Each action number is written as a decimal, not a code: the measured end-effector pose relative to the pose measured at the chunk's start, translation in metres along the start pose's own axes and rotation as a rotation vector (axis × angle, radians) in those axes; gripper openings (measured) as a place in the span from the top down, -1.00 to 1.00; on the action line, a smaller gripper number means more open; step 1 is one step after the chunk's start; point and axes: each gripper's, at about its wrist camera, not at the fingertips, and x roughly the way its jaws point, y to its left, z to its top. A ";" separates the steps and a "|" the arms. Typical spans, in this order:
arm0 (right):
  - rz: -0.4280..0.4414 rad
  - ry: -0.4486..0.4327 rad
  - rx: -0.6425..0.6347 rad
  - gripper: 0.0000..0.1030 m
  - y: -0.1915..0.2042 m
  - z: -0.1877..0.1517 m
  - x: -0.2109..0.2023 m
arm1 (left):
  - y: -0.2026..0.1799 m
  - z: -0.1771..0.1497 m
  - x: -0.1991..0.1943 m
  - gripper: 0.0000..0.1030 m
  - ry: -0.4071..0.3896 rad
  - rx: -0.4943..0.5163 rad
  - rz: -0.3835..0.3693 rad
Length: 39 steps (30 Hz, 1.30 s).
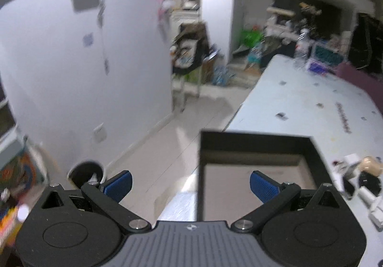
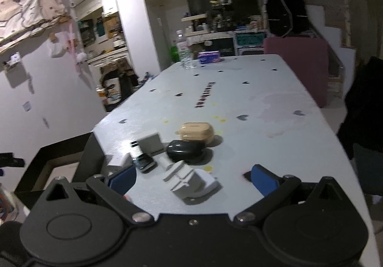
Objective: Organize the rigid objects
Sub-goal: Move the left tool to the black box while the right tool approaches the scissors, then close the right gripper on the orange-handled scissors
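Rigid objects sat clustered at the near-left corner of the surface (image 2: 275,109), pale with small dark heart marks: a tan rounded case (image 2: 196,132) touching a glossy black rounded case (image 2: 185,150) in front of it, a grey block (image 2: 150,143) to their left, a small dark bottle (image 2: 141,158) lying tilted just beside the block, and a white plastic part (image 2: 189,180) nearest the camera. Black open box (image 1: 253,166) hung at the surface's near-left edge, inside pale and nothing visible in it; rim also showed at left in the right wrist view. Right claw (image 2: 194,179) was released, blue pads wide apart, hovering above the cluster with the white part between the fingers, not touching. Left claw (image 1: 190,185) was released too, fingers spread over the box's left wall, holding nothing. Far end of the surface: clear water bottle (image 2: 183,50) and a purple packet (image 2: 209,56), well apart from the cluster. Maroon chair (image 2: 296,63) beside the far-right edge. Left wrist view was motion-blurred; cluster only partly visible at its right edge.
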 end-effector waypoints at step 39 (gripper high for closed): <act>0.244 0.426 -0.470 -0.24 0.114 -0.022 0.128 | 0.001 -0.046 0.036 0.93 0.075 0.057 -0.080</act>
